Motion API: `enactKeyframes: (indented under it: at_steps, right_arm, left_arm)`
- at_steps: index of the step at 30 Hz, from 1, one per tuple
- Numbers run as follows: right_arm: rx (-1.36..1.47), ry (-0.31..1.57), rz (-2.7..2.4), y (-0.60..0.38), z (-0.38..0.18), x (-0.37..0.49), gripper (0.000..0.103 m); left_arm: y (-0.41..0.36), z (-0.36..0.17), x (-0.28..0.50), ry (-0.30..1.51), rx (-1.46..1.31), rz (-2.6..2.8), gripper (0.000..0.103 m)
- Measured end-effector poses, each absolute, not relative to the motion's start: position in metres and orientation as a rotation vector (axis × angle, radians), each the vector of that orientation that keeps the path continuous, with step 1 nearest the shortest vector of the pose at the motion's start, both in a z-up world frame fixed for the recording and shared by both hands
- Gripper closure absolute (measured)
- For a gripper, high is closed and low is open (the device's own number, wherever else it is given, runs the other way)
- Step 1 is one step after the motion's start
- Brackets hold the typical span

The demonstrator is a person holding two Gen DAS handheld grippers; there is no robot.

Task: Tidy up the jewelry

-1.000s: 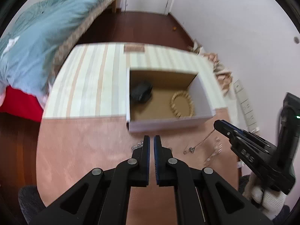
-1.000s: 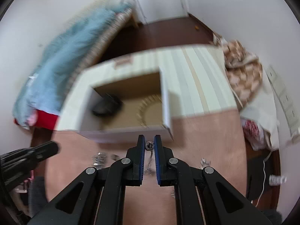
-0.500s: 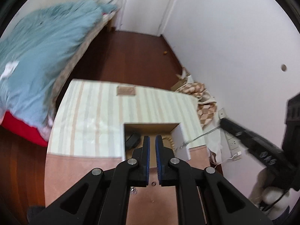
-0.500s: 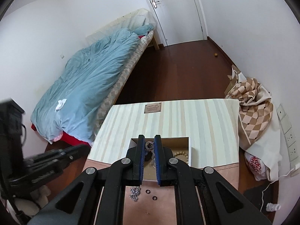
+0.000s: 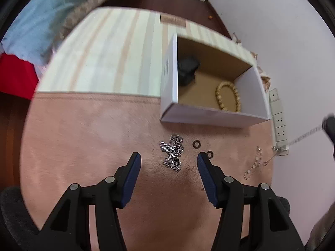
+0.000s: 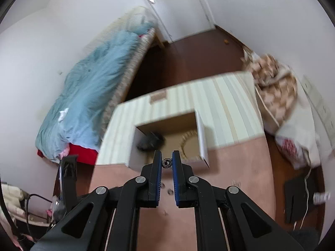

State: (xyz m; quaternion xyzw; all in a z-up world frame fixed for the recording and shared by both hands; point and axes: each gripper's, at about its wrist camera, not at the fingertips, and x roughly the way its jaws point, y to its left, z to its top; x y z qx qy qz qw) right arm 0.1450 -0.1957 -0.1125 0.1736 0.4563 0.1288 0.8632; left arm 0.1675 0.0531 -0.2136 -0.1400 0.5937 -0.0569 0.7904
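In the left wrist view my left gripper is open and empty, low over the pink cloth, its jaws either side of a heaped silver chain. Two small dark rings lie just right of the chain. A thin pale chain lies further right. The open white box holds a gold bead bracelet and a black object. In the right wrist view my right gripper is shut on a small round pendant, held above the box's near edge.
A striped cloth covers the table's far half. A bed with a blue duvet stands to the left. A checked bundle and bags lie on the floor at the right. Wall sockets are on the right.
My left gripper has opened and dropped down around the silver chain. My right gripper, still shut on the pendant, has come lower and closer to the box.
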Motion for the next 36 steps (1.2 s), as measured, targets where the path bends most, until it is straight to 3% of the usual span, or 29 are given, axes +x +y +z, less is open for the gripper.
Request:
enactKeyframes:
  at_steps: [7, 9, 11, 20, 26, 31, 36]
  right_arm:
    - [0.431, 1.046, 0.174, -0.216, -0.167, 0.128, 0.093]
    - [0.452, 1.064, 0.161, -0.221, -0.176, 0.126, 0.093]
    - [0.468, 1.073, 0.158, -0.223, -0.179, 0.126, 0.093]
    - [0.473, 1.006, 0.209, -0.219, -0.142, 0.134, 0.093]
    - [0.483, 0.934, 0.283, -0.214, -0.096, 0.147, 0.093]
    - [0.451, 0.884, 0.347, -0.202, -0.057, 0.173, 0.093]
    - [0.374, 0.920, 0.363, -0.182, -0.058, 0.212, 0.093]
  left_arm:
    - [0.024, -0.251, 0.180, 1.327, -0.201, -0.091, 0.054]
    - [0.014, -0.250, 0.177, 1.286, -0.123, -0.077, 0.083]
    - [0.008, -0.251, 0.176, 1.277, -0.097, -0.078, 0.089]
    - [0.025, -0.207, 0.147, 1.193, -0.225, -0.136, 0.093]
    - [0.043, -0.133, 0.138, 1.070, -0.275, -0.211, 0.093]
    - [0.036, -0.079, 0.167, 0.977, -0.284, -0.268, 0.093]
    - [0.025, -0.073, 0.205, 0.967, -0.241, -0.282, 0.093]
